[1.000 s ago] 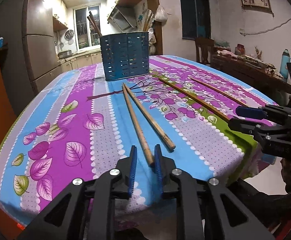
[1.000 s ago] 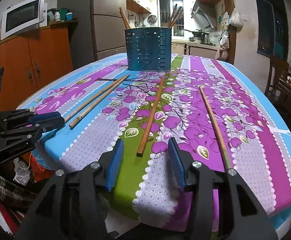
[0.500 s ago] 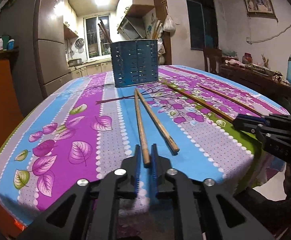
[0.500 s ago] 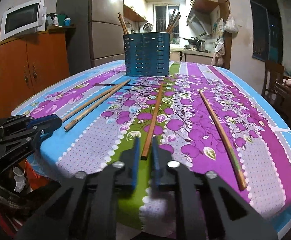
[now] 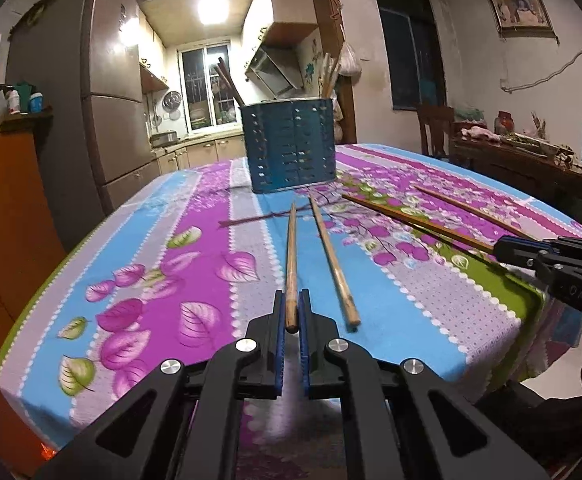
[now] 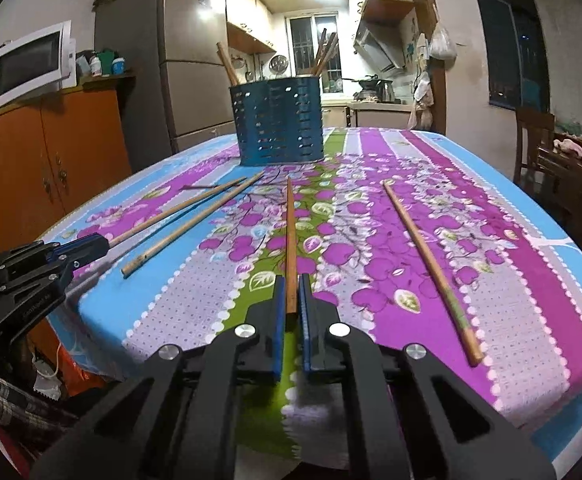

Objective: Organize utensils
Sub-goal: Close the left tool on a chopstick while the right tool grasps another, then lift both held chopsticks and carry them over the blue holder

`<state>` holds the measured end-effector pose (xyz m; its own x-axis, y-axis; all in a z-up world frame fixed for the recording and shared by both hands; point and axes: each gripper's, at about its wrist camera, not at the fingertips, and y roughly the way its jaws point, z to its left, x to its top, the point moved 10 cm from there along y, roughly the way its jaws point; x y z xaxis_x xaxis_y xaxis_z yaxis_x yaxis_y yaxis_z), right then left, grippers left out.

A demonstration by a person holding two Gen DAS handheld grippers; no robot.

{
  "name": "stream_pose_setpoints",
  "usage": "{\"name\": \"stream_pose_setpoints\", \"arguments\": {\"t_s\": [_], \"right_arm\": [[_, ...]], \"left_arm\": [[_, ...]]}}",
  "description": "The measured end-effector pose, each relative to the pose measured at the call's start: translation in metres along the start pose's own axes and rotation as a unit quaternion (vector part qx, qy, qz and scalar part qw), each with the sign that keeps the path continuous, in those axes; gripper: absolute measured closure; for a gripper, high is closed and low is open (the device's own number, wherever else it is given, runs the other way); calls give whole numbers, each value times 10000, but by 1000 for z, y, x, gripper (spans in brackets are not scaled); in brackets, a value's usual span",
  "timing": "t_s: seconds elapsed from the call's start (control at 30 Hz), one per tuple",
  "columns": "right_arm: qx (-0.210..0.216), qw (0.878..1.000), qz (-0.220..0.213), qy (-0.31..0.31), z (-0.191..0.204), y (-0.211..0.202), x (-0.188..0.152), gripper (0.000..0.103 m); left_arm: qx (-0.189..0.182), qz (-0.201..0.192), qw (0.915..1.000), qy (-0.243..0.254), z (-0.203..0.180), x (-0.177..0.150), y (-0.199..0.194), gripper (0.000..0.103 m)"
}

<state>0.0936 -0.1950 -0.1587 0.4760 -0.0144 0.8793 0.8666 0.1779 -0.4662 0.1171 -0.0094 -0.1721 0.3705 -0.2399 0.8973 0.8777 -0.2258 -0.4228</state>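
A tablecloth (image 5: 159,240) striped in blue, purple, lilac and green, printed with pink leaves and blossoms, carries tan wooden chopsticks (image 6: 427,264) at 3 o'clock and a dark teal perforated holder (image 6: 277,122) at 12 o'clock; black grippers' pads (image 5: 278,344) are blue.

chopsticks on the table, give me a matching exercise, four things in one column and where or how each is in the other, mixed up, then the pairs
Things:
1. left gripper
2. right gripper
3. loose pale chopstick
4. blue utensil holder

States:
A. stands upright at the far end of the table, with chopsticks already in it
B. shut on the near end of the chopstick on the green stripe
C. lies free on the cloth, in no gripper
D. shut on the near end of the chopstick over the blue stripe

Pairs: 1-D, 2-B, 3-C, 4-A
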Motion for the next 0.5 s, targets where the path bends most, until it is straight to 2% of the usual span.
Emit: {"name": "stream_pose_setpoints", "arguments": {"t_s": [0.27, 0.5], "right_arm": [[-78, 9993, -265, -263, -1, -21, 23, 98], [-114, 9949, -789, -611, 8, -45, 62, 98]], "left_arm": [[147, -350, 9993, 10, 15, 27, -23, 96], [176, -785, 9966, -152, 29, 69, -51, 96]]}}
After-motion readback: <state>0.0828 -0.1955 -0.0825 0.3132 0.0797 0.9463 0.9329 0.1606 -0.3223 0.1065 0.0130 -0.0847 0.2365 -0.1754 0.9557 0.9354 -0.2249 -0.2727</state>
